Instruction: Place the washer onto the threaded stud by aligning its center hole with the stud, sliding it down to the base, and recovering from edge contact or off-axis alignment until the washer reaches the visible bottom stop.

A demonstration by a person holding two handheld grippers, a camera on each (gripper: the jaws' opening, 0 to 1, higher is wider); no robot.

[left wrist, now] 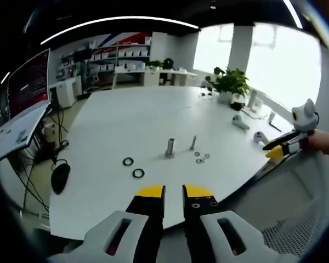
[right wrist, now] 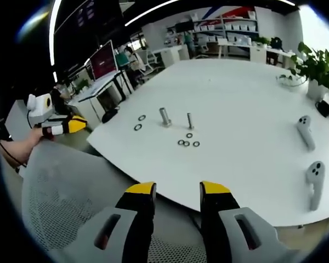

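A thin threaded stud (left wrist: pixel 193 142) (right wrist: pixel 189 120) stands upright on the white table (left wrist: pixel 131 120) (right wrist: pixel 247 98), beside a thicker metal cylinder (left wrist: pixel 169 147) (right wrist: pixel 164 116). Several small metal washers (left wrist: pixel 200 159) (right wrist: pixel 187 142) lie flat just in front of the stud. Two black rings (left wrist: pixel 133 167) (right wrist: pixel 139 123) lie to the cylinder's left. My left gripper (left wrist: pixel 174 192) hovers off the table's near edge, its jaws a narrow gap apart and empty. My right gripper (right wrist: pixel 177 192) is open and empty, also short of the table edge. Each gripper appears at the side of the other's view (left wrist: pixel 282 148) (right wrist: pixel 66 126), held by a hand.
Two white hand controllers (right wrist: pixel 304 131) (right wrist: pixel 314 183) lie on the table's right side, and a potted plant (left wrist: pixel 230 82) stands at the far edge. A grey mesh chair (right wrist: pixel 71 192) sits below the grippers. A monitor desk (left wrist: pixel 22 104) is at left.
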